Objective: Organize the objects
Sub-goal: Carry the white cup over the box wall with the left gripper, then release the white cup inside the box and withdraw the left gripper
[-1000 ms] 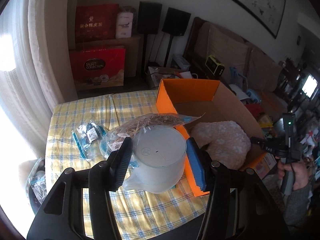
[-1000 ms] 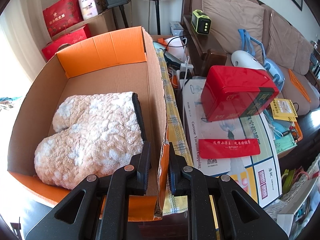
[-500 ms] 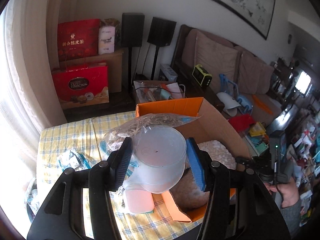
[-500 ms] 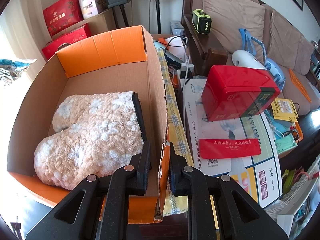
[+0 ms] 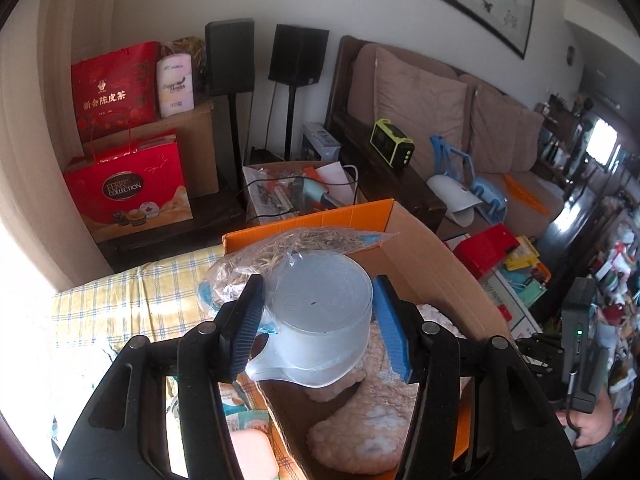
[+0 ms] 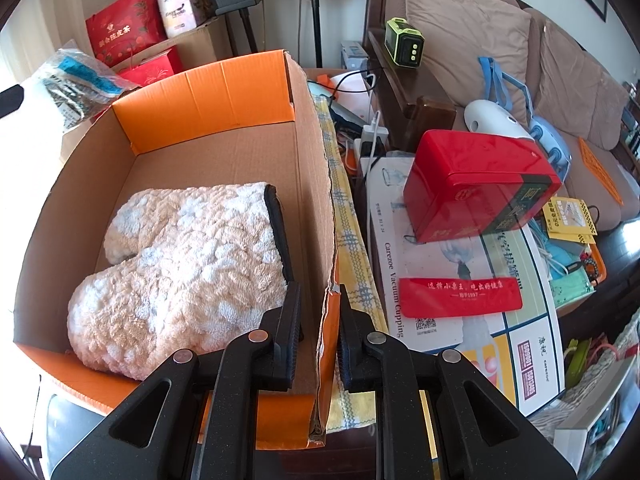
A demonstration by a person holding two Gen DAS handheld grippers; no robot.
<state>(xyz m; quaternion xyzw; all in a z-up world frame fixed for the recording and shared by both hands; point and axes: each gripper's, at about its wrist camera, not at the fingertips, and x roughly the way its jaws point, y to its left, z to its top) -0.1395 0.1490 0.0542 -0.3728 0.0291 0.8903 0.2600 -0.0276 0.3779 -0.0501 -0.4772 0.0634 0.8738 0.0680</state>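
Cardboard box [image 6: 224, 148] wall pinched by right gripper [image 6: 320, 320].

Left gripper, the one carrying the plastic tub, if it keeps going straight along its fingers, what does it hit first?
Probably the fluffy mitt lying in the cardboard box, directly below the tub that the left gripper holds; depth is unclear.

One cardboard box [image 6: 224, 92], one fluffy mitt [image 6: 188, 264], one plastic cup [image 5: 320, 316], two speakers [image 5: 230, 56]
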